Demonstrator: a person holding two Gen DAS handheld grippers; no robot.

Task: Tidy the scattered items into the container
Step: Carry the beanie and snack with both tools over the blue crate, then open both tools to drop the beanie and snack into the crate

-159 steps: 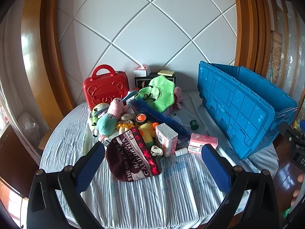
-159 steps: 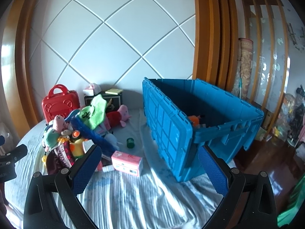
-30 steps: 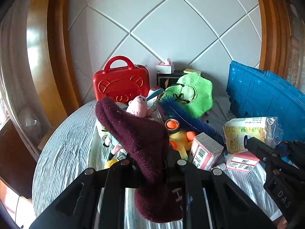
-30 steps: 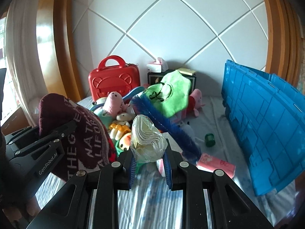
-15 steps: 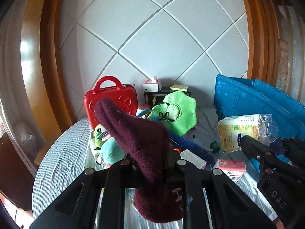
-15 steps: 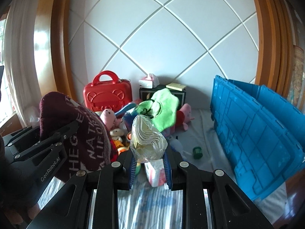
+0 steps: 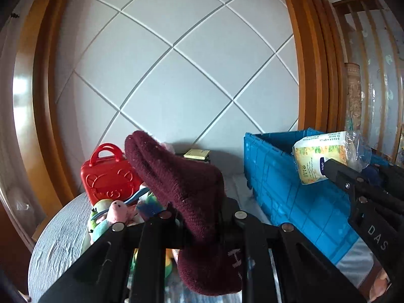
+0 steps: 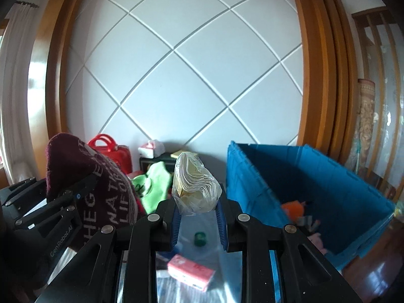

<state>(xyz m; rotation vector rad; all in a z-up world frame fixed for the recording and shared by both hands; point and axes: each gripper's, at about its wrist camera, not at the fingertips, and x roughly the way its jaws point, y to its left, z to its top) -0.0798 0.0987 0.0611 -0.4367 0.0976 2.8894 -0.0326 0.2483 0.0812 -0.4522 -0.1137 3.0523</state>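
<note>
Crate (image 8: 315, 176) in blue plastic sits on the right side of the table (image 7: 58, 242), open, with only an orange thing (image 8: 293, 208) and a few small bits visible at its bottom. Both tongs are loaded: the left gripper (image 7: 199, 217) is clamped on a maroon knit hat (image 7: 181, 176), and the right gripper (image 8: 197, 214) pinches a plastic-wrapped tissue pack (image 8: 194, 189). Neither is over the opening yet. Much seems left: plush toys (image 7: 113, 212), a green cloth (image 8: 154, 184), a pink packet (image 8: 189, 271) and a small green cap (image 8: 200, 238).
</note>
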